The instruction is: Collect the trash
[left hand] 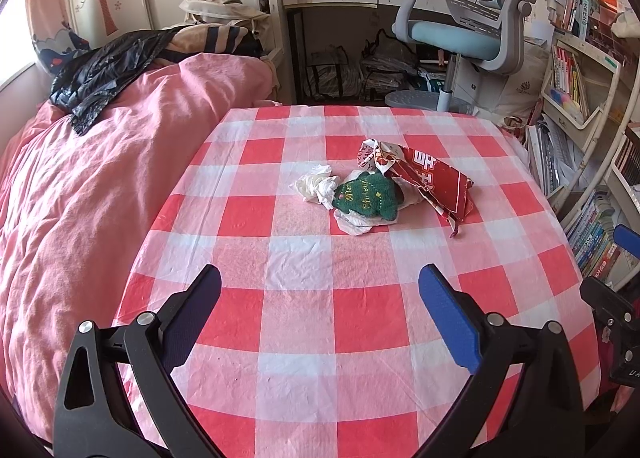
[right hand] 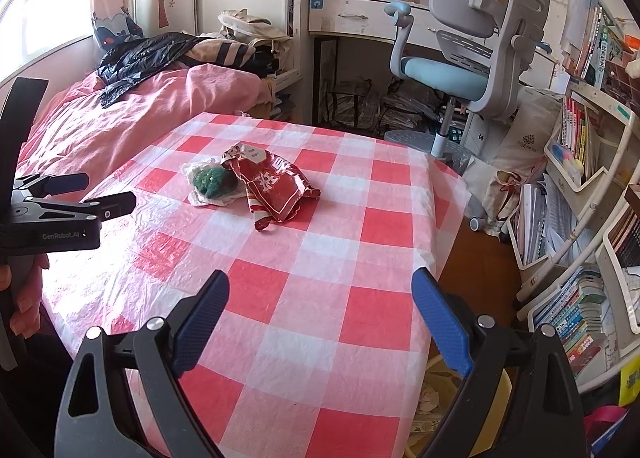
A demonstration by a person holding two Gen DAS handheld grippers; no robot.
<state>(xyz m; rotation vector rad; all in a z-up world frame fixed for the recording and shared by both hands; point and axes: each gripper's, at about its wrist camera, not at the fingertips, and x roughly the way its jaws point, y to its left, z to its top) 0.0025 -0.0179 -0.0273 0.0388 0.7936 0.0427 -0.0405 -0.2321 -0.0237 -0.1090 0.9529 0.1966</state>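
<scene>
- While both of my claws hang over the near edge of the desk, my left claw has its jaws spread wide with nothing between them.
- My right claw is spread just as wide and is also empty, near the desk's right edge.
- My left claw's body, seen from the right wrist, reads "GenRobot.AI".
- Trash lies bunched toward the far middle of the checked cloth: a crumpled red wrapper with large white characters I cannot make out.
- Touching it, a green knitted piece carries yellow stitched lettering, too small to read.
- Crumpled white tissue lies beside and under the green piece.
</scene>
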